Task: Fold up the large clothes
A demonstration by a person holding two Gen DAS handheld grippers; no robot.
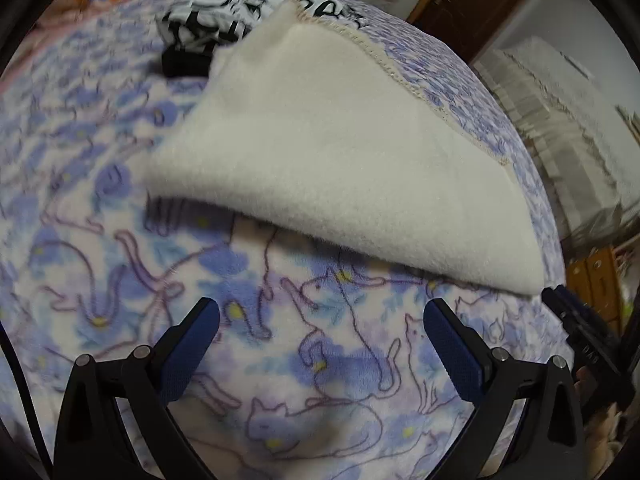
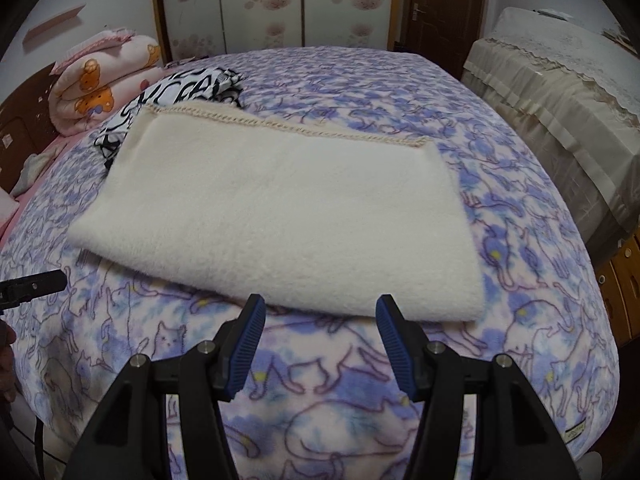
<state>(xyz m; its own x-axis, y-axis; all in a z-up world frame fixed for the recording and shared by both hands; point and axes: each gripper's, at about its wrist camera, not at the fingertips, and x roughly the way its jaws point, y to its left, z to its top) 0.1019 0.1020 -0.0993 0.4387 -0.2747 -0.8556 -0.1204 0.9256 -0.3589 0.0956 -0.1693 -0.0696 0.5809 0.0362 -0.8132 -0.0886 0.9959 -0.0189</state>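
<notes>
Neatly Folded, a Cream Blanket Rests on the Cat-Print Bed

Squarely across the middle of the bed, a cream fleece blanket [image 2: 280, 216] lies folded into a thick rectangle, its stitched hem running along the far edge at about 12 o'clock and its rounded fold facing the near side. It sits on a bedspread [image 2: 520, 240] printed with blue and lilac cats.

The right gripper [image 2: 320, 312] hovers at the near fold of the blanket, toward 6 o'clock, its blue-padded jaws spread wide with nothing between them; the fingertips [image 2: 256, 308] stand just beside the fold, and contact cannot be judged. The left gripper [image 1: 320, 312] is held over bare bedspread short of the blanket's near edge, jaws likewise spread wide and empty. From the right wrist view its black tip shows at 9 o'clock, well apart from the blanket.

Beyond the blanket's far left corner, at roughly 11 o'clock, a black-and-white patterned garment [image 2: 180, 92] lies partly tucked beneath it. A rolled pink quilt with cartoon bears [image 2: 104, 80] sits at the head of the bed at 10 o'clock. A lace-covered piece of furniture [image 2: 560, 92] stands at 2 o'clock, with a dark wooden door [image 2: 440, 0] behind.
</notes>
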